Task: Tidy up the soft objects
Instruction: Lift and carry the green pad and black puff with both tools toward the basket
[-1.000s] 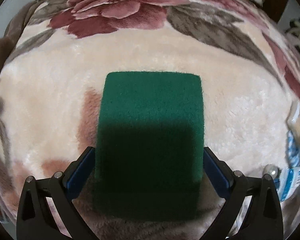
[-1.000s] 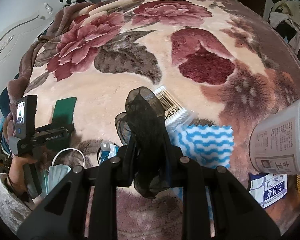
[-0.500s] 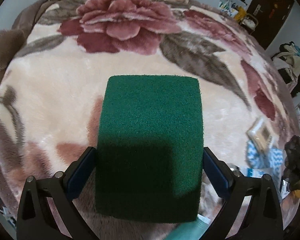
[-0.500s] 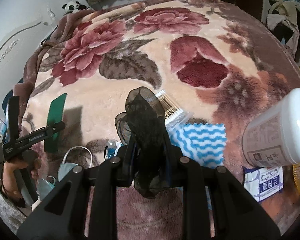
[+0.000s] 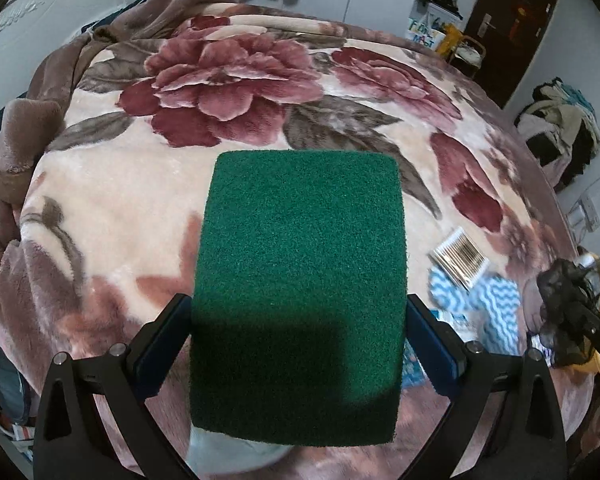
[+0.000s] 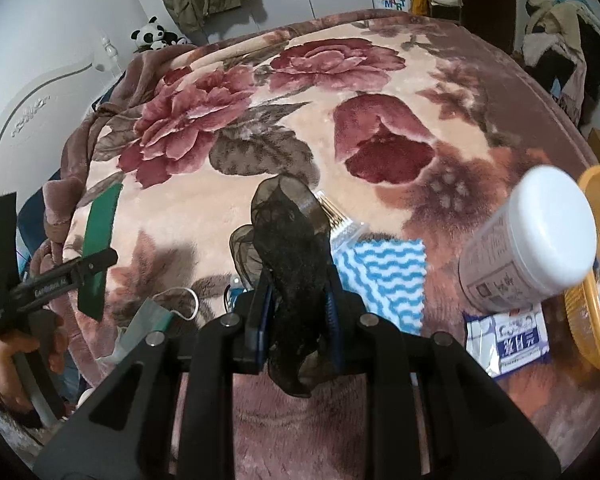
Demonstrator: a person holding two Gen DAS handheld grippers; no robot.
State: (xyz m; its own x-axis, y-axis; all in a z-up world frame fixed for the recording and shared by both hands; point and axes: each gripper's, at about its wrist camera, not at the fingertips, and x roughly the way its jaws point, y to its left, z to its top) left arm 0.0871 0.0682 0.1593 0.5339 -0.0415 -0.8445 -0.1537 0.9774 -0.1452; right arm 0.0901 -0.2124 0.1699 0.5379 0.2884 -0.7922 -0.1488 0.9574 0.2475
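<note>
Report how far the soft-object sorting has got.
Done: nothing visibly sorted yet. In hand: left tool clamps the green scouring pad; right tool grips black mesh fabric. Left on the blanket: striped cloth, face mask, wipes packet, beside the yellow basket.

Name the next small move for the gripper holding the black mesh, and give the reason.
Probably carry it rightward to the yellow basket. The right gripper is shut on the black mesh, lifted clear of the blanket, and the basket sits just right of the white jar.
</note>
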